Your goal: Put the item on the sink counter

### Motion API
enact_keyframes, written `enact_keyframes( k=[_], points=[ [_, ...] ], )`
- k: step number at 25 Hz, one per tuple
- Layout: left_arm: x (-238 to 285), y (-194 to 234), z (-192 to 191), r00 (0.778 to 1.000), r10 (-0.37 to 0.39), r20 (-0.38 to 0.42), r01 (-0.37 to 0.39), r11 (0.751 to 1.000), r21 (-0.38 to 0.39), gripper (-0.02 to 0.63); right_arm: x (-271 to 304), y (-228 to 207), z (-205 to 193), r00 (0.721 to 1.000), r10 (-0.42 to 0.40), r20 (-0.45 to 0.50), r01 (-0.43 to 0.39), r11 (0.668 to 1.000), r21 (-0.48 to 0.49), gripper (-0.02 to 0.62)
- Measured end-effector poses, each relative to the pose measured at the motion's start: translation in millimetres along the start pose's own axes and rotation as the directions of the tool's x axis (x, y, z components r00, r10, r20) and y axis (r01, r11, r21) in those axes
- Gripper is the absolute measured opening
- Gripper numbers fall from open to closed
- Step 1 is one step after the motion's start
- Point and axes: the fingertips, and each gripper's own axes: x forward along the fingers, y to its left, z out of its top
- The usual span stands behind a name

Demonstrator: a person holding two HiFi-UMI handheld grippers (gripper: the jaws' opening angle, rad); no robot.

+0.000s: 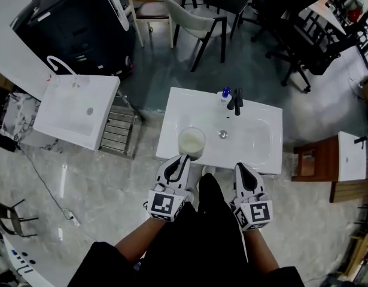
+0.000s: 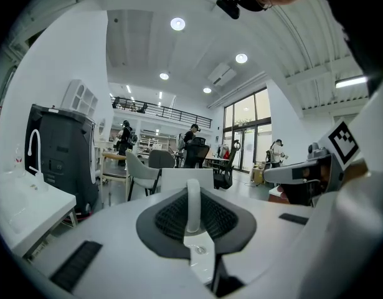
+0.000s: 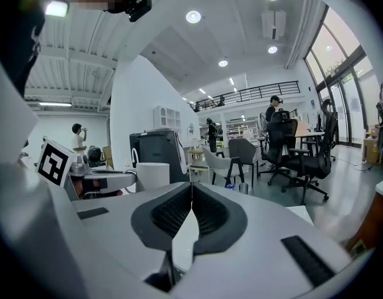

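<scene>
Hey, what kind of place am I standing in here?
Probably an open-plan office or test lab, not a real bathroom: a white sink counter and a second sink unit stand free on the floor, with office chairs behind and a mezzanine railing overhead.

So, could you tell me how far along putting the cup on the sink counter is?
Done: the cup is over the front left corner of the sink counter. In hand: the left gripper is clamped on its handle; whether it rests there is unclear. Left: set down, release. The right gripper is shut, empty.
</scene>
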Motion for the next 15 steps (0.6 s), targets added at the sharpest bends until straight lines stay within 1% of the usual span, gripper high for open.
enact_keyframes(
  k=[6,9,12,15],
  points=[
    [52,16,-2,0.999,0.026,-0.018,-0.026,1.000,-0.016,0.041,40,-26,7,1.000,0.030,0.000,-0.030,0.999,-0.030,0.029],
    [83,19,-3,0.999,0.043,-0.029,-0.043,0.999,-0.015,0.041,62,-53,17,0.999,0.029,0.014,-0.029,1.000,-0.009,0.029],
    [119,17,-8,0.998,0.049,-0.047,-0.049,0.999,-0.006,0.041,87,-83,19,0.999,0.049,0.016,-0.050,0.999,0.020,0.029],
    [148,30,-13,0.997,0.057,-0.060,-0.057,0.998,0.003,0.041,115,-94,25,0.998,0.064,0.019,-0.064,0.997,0.043,0.029]
  ],
)
